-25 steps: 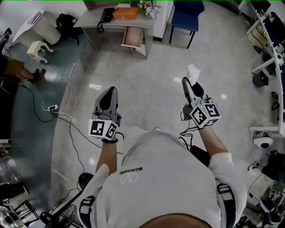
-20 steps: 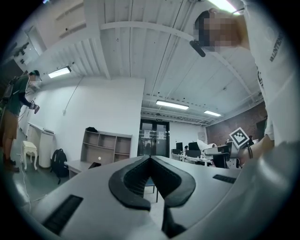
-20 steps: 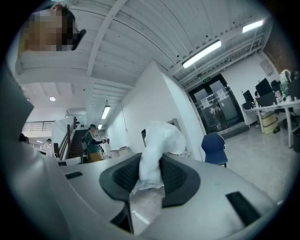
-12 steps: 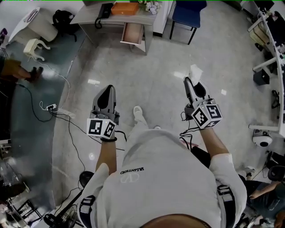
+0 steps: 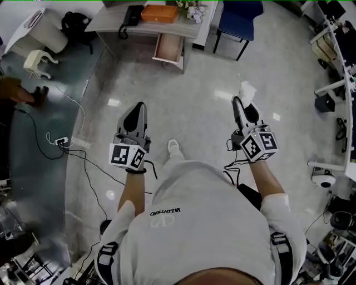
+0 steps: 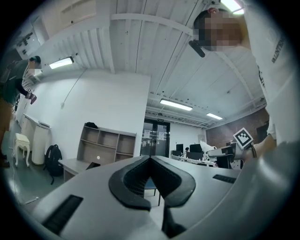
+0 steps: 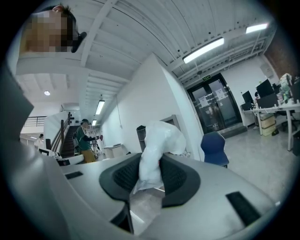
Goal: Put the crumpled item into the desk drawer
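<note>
Half done: right hand-held gripper [image 5: 239, 101] pinches crumpled white wad [image 5: 246, 89], left hand-held gripper [image 5: 138, 107] pressed together empty, open desk drawer [image 5: 168, 48] well apart at 12 o'clock.

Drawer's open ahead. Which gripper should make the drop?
Right. The right gripper is shut on the crumpled white item, and the open desk drawer lies ahead of both. The left gripper is shut with nothing in it.

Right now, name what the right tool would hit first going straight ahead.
Holding the crumpled item, the right tool faces open floor; first likely the desk, its right end beside the blue chair.
</note>
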### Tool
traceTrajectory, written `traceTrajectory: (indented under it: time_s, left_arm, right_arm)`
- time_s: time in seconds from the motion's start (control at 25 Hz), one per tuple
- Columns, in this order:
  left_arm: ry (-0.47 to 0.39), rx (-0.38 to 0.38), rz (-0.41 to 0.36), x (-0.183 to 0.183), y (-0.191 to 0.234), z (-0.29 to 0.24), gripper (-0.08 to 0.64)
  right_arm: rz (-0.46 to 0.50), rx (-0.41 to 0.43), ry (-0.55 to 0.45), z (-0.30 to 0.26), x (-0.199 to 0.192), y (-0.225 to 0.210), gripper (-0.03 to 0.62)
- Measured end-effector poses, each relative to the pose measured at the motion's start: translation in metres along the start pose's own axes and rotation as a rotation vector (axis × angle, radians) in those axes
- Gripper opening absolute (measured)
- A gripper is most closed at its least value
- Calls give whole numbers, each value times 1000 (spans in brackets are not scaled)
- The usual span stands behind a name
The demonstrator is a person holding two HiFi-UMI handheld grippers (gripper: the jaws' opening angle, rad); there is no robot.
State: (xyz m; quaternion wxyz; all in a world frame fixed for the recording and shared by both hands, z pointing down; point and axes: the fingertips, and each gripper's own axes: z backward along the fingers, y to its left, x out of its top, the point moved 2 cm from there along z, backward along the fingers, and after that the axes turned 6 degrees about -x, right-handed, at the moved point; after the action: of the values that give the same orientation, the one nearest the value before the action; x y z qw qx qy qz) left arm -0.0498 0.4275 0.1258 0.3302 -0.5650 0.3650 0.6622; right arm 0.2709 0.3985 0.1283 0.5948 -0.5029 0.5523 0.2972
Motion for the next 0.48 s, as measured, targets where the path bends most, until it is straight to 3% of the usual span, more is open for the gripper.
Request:
traceTrajectory:
  time_s: [0.48]
  left_arm:
    - [15, -53, 16, 1, 121, -51, -2]
  right_arm:
    - [-9, -9, 11, -124, -6, 52, 110]
